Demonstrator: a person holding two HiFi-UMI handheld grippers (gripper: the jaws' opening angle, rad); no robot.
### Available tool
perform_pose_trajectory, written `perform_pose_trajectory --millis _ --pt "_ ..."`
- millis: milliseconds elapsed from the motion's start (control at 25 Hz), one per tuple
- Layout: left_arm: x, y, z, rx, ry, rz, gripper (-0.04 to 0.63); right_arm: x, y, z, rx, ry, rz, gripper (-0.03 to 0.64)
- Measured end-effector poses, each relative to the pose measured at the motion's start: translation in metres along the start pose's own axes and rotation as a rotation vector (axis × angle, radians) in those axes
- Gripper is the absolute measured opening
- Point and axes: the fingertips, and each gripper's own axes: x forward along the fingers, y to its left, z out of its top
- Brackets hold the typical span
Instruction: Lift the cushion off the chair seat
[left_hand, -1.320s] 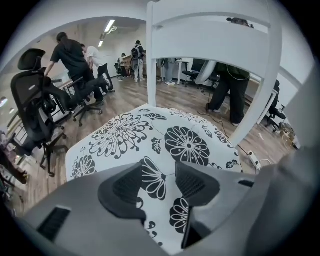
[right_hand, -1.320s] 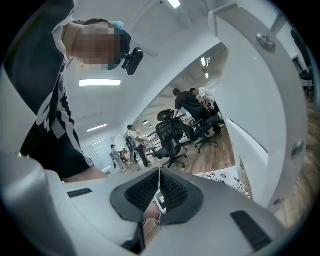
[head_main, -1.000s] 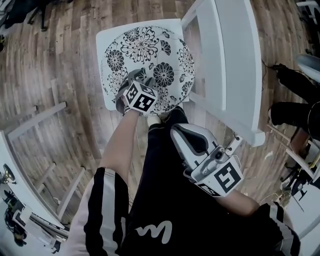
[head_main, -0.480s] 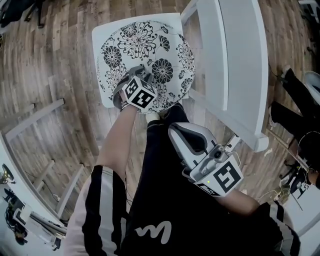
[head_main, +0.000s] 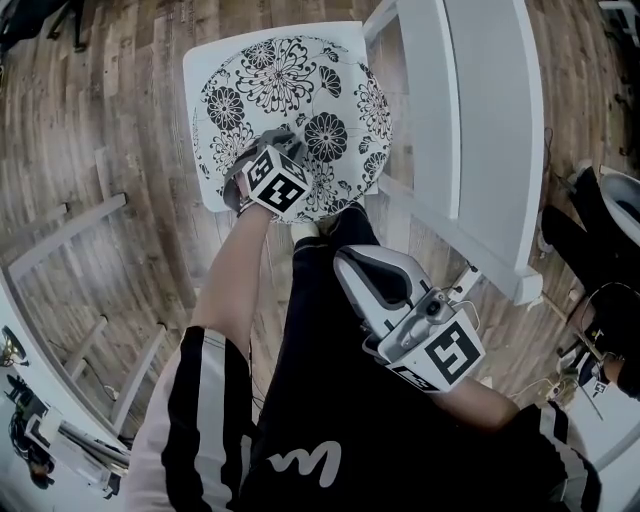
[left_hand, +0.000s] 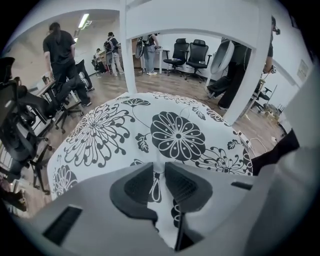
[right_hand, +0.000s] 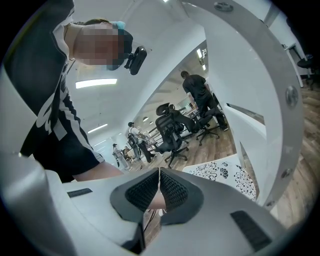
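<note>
Closing over the cushion (left_hand: 175, 135) edge, left gripper (left_hand: 159, 172) fingers stand nearly together; right gripper (right_hand: 159, 182) fingers touch, empty.

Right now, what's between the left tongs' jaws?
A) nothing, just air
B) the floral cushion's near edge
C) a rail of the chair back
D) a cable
B: in the left gripper view the floral cushion shows its printed fabric in the narrow gap between the jaws of the left tongs, which are closing on it at the cushion's near edge.
</note>
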Motion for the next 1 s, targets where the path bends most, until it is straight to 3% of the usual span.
perform_pose_trajectory --millis 280,440,800,1000 --pt "-0.003 0.001 -0.002 -0.089 -0.012 -0.012 0.021 -0.003 0.004 0.000 0.017 -0.007 0.016 0.021" --pt "-0.006 0.001 -0.001 -0.086 -0.024 0.001 0.014 -0.004 0.003 0.003 0.012 -0.015 0.002 0.021" --pt "-0.026 0.002 0.007 -0.127 -0.133 0.061 0.012 -0.002 -0.003 0.010 -0.010 -0.023 -0.022 0.021" --pt "-0.052 0.000 0.011 -0.219 -0.252 0.106 0.012 -0.002 0.000 0.016 -0.033 -0.042 -0.034 0.021"
